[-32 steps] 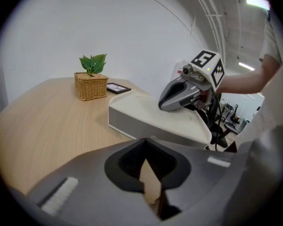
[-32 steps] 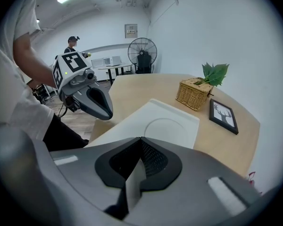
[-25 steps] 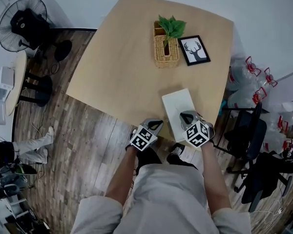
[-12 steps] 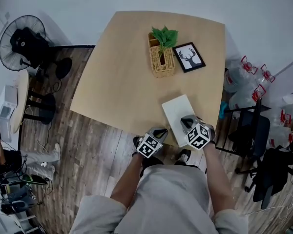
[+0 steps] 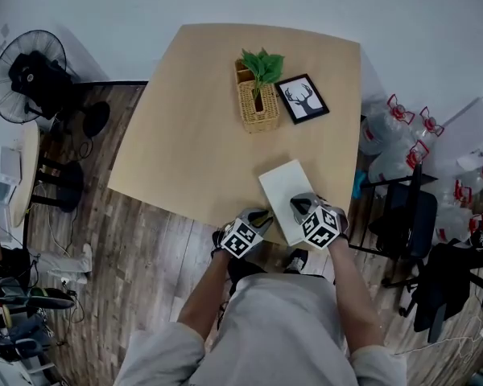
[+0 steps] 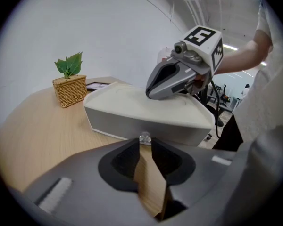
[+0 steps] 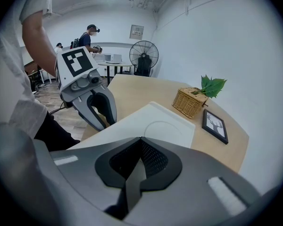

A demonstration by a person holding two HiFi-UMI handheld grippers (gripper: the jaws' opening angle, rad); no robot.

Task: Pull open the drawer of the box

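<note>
While the white box [image 5: 278, 185] sits at the near right edge of the table [image 5: 193, 119], its drawer looks shut, with a small clear knob [image 6: 145, 137] on the side facing left. The left gripper [image 6: 145, 146] holds its jaws narrowly apart, the knob right at their tips and not clearly pinched. The right gripper [image 7: 140, 140], jaws together on nothing, rests on the box's top. I judge this the grasping step. Next, the jaws should close on the knob and pull straight out toward the near left. A wicker basket [image 5: 258, 107] stands farther off.
</note>
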